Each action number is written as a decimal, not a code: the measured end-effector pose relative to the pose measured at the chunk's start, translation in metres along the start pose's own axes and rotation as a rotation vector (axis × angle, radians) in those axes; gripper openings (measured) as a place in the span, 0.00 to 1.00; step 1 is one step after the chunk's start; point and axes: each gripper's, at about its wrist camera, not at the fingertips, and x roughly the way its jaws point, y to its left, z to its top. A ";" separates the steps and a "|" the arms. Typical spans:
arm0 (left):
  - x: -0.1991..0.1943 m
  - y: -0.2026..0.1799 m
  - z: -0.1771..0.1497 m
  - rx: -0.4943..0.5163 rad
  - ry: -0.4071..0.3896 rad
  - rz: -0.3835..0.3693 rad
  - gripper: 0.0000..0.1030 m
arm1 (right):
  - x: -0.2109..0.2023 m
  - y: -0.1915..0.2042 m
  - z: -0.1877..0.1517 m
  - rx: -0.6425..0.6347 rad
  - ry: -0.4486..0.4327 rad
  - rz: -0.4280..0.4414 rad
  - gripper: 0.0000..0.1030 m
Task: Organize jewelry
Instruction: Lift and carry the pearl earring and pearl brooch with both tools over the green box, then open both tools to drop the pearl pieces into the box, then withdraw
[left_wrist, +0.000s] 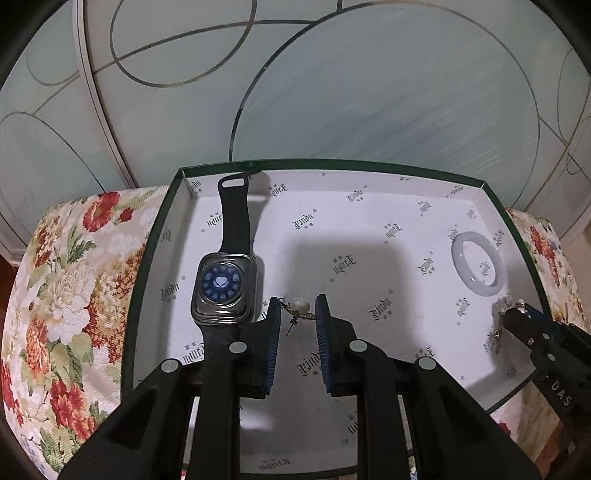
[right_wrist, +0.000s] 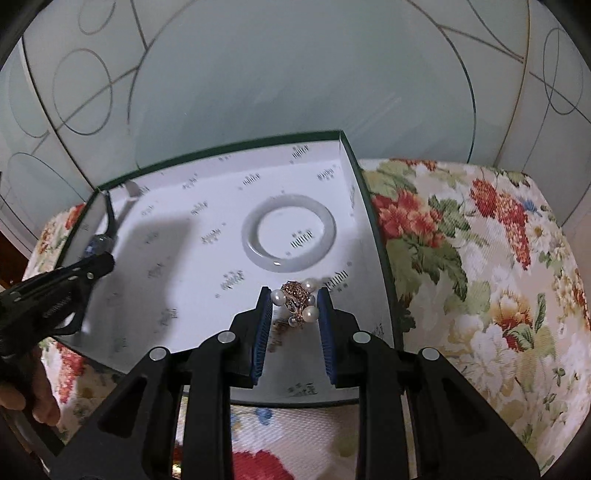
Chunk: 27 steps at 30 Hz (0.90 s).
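A green-edged box lined with white printed paper (left_wrist: 332, 236) lies on a floral cloth. In it lie a black-strapped smartwatch (left_wrist: 223, 288) at the left and a pale jade bangle (left_wrist: 477, 263) at the right. My left gripper (left_wrist: 297, 314) hangs over the box, jaws closed on a pearl earring (left_wrist: 298, 307). In the right wrist view my right gripper (right_wrist: 294, 304) holds a gold brooch with pearls (right_wrist: 295, 300) between its pads, just in front of the bangle (right_wrist: 289, 233). The right gripper also shows at the left wrist view's right edge (left_wrist: 517, 314).
The floral cloth (right_wrist: 480, 280) covers the surface around the box. A frosted glass wall with curved lines (left_wrist: 332, 85) stands close behind. The left gripper shows at the left of the right wrist view (right_wrist: 62, 280), with a hand below it.
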 end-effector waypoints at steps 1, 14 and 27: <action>0.000 0.000 -0.001 0.000 -0.002 0.007 0.19 | 0.003 -0.001 -0.002 0.000 0.004 -0.002 0.25; -0.011 -0.001 -0.005 -0.011 -0.020 0.031 0.55 | -0.019 -0.006 -0.008 0.002 -0.055 -0.007 0.45; -0.052 0.012 -0.024 -0.034 -0.026 -0.017 0.57 | -0.069 -0.007 -0.040 0.008 -0.082 0.017 0.45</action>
